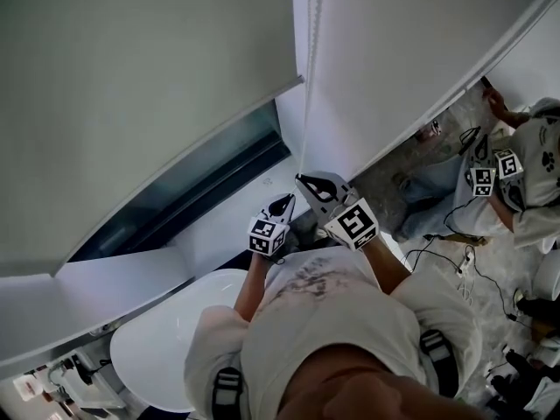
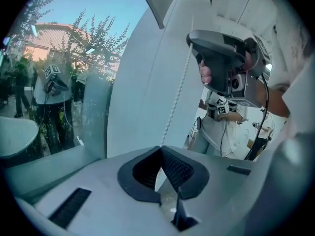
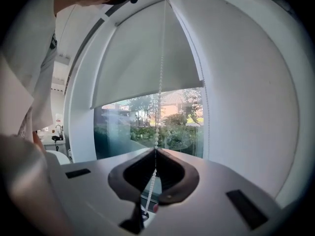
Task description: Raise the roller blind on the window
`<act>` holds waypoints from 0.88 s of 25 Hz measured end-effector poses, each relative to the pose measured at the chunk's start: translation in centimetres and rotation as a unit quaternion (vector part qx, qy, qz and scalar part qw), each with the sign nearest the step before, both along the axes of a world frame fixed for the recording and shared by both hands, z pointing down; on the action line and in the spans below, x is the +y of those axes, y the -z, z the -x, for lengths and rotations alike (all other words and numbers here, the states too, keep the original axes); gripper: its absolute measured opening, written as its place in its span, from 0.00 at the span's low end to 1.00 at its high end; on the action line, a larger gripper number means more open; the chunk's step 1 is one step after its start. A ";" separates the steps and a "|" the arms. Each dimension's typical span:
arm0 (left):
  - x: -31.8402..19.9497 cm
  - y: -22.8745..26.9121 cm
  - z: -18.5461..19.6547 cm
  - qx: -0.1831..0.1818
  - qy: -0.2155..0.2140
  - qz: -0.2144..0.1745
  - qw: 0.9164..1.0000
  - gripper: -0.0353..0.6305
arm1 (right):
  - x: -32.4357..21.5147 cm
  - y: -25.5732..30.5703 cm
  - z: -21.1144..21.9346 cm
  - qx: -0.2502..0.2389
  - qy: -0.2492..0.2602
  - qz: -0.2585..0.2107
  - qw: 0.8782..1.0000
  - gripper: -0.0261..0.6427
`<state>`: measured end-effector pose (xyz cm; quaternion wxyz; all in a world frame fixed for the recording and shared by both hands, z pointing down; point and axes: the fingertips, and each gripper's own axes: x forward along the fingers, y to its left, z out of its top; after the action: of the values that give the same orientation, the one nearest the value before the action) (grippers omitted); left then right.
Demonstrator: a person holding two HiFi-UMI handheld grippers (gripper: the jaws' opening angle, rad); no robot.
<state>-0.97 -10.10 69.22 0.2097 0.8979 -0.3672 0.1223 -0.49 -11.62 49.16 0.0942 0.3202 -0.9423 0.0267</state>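
Observation:
The grey roller blind [image 1: 149, 86] covers most of the window, with a strip of glass [image 1: 197, 182] bare below its bottom edge. In the right gripper view the blind [image 3: 147, 58] hangs about halfway down. A white bead chain [image 1: 308, 77] runs down beside the frame. My right gripper [image 1: 313, 185] is shut on the chain [image 3: 158, 107], which passes between its closed tips [image 3: 155, 150]. Just below and to the left, my left gripper [image 1: 284, 205] is shut on the same chain [image 2: 178, 92]. The left gripper view shows the right gripper [image 2: 221, 58] higher up the chain.
A white round table [image 1: 166, 339] stands below the white window sill [image 1: 114, 269]. Another person [image 1: 516, 182] holding marked grippers stands at the right, with cables [image 1: 455, 252] on the floor. A white wall panel [image 1: 394, 59] rises right of the chain.

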 end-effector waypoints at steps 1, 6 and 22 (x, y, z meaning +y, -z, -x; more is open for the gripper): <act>0.1 0.1 0.2 0.004 0.005 -0.003 1.000 0.07 | 0.0 -0.1 -0.2 -0.001 -0.001 -0.001 1.000 0.13; 1.1 2.7 1.0 0.017 0.009 -0.020 1.000 0.07 | 0.0 0.7 -0.2 -0.006 -0.003 -0.009 1.000 0.13; -0.3 28.6 0.3 0.080 -0.055 -0.205 0.974 0.19 | -0.5 0.3 -0.5 -0.002 -0.006 -0.015 1.000 0.13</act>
<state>-1.30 -10.42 40.64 0.0430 0.9474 -0.3166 -0.0165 0.01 -12.10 48.87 0.0874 0.3269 -0.9409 0.0138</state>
